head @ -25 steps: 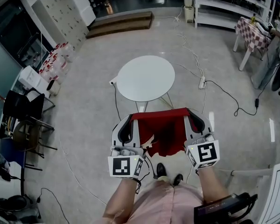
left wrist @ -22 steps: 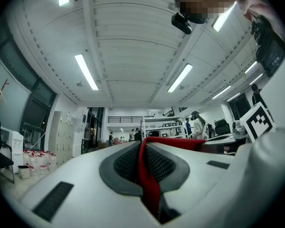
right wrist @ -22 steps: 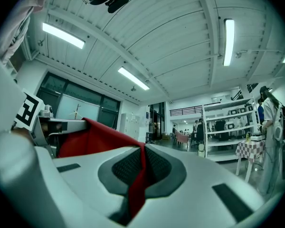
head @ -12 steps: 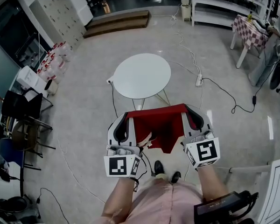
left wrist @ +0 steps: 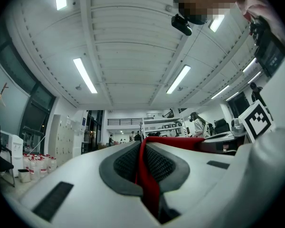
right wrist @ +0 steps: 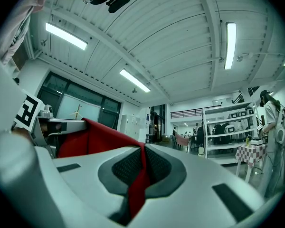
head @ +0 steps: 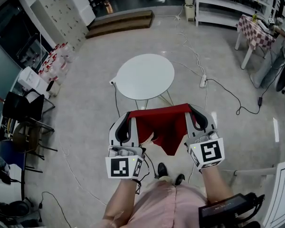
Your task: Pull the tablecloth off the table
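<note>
The left gripper (head: 129,118) and right gripper (head: 194,112), one in each of the person's hands, are each clamped on a top corner of the red tablecloth (head: 164,127). Both gripper views show a fold of red fabric pinched tight between the ribbed pads. The cloth hangs in the air between the two grippers, close to the person and above the floor. Its upper hem is stretched nearly straight and its lower part droops unevenly. The round white table (head: 145,77) stands bare on the far side, clear of the cloth, so the task appears essentially done. The fabric looks light, thin and limp, with no stiffness of its own. It is probably best held by the hem near the corners, as here, since thin cloth could slide from a slack pinch.
</note>
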{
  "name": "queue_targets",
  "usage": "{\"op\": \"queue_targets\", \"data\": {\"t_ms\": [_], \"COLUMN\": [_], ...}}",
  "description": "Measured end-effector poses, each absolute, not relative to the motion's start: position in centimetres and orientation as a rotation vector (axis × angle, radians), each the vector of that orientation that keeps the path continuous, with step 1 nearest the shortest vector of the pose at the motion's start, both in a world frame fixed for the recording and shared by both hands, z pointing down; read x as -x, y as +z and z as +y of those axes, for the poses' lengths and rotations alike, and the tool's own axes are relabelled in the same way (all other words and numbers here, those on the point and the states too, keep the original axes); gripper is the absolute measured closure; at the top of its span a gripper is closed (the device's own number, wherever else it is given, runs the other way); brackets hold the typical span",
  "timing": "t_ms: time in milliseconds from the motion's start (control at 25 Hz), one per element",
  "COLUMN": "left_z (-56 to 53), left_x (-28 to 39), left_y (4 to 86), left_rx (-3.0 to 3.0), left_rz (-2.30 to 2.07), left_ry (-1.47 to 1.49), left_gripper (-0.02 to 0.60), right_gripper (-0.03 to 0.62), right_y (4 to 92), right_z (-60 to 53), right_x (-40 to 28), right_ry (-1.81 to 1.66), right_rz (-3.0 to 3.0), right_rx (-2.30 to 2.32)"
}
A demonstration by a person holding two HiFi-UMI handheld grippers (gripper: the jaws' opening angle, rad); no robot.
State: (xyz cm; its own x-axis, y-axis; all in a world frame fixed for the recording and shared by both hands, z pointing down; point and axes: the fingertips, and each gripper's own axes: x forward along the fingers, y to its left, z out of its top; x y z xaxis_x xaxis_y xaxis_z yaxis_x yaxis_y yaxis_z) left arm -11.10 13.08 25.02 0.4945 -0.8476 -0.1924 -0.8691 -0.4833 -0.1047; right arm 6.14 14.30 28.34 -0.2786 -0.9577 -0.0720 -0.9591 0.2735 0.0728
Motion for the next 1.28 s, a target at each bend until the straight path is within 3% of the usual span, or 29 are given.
{"op": "queue_targets", "data": {"t_ms": [1280], "left_z": [11.5], "left_x": [10.3], "left_y": [25.6], "left_rx": [2.55], "left_rz": [1.479], "left_ry": [0.138], "left_gripper": [0.54], "right_gripper": [0.571], "right_y": [29.1], "right_z": [12.7], "right_x": [-6.9], "right_ry": [0.135], "right_rz": [2.494], "right_rx": [1.876]}}
